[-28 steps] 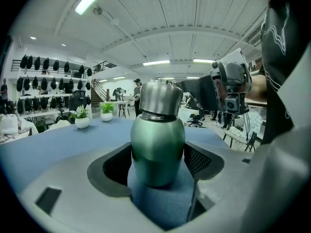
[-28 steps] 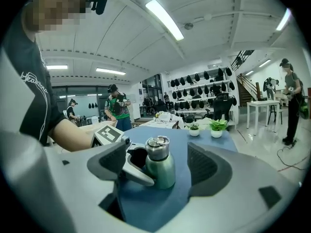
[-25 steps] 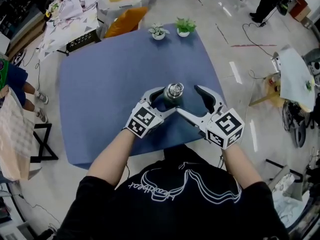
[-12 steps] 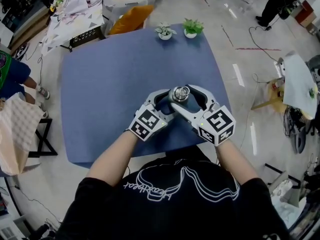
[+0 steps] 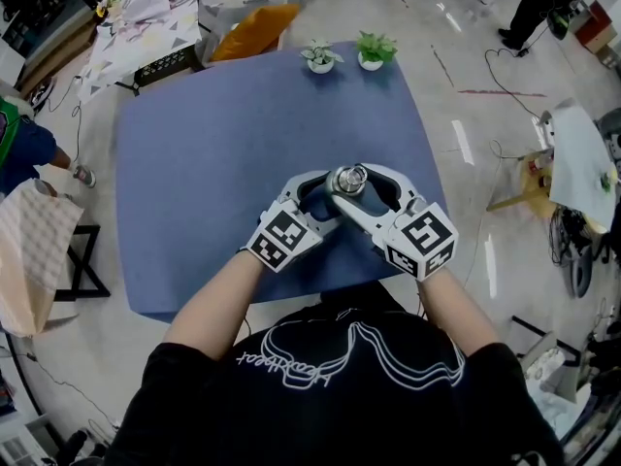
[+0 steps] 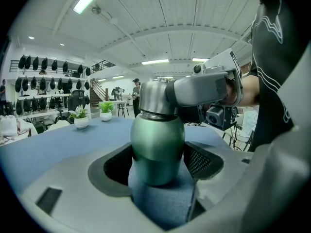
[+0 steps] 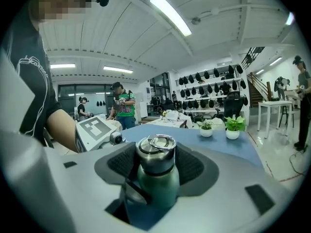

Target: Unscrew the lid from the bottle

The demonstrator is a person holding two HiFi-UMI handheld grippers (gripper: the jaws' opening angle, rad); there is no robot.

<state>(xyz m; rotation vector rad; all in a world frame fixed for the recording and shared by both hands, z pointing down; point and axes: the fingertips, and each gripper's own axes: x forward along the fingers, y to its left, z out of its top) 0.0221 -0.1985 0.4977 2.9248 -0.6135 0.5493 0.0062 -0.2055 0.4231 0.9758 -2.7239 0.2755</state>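
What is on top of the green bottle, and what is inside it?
A steel lid with a ring handle sits on the bottle. Its inside cannot be seen: the lid covers the mouth.

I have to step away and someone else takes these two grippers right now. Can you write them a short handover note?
Left gripper: shut on the body of the green bottle, holding it upright on the blue table.
Right gripper: its jaws have just been closing around the steel lid, and the pads look to be on its sides.
Done: bottle steadied, lid gripped.
Left: the lid sits on the bottle and nothing shows it loosened. Probably twist it off with the right gripper while the left holds the body.
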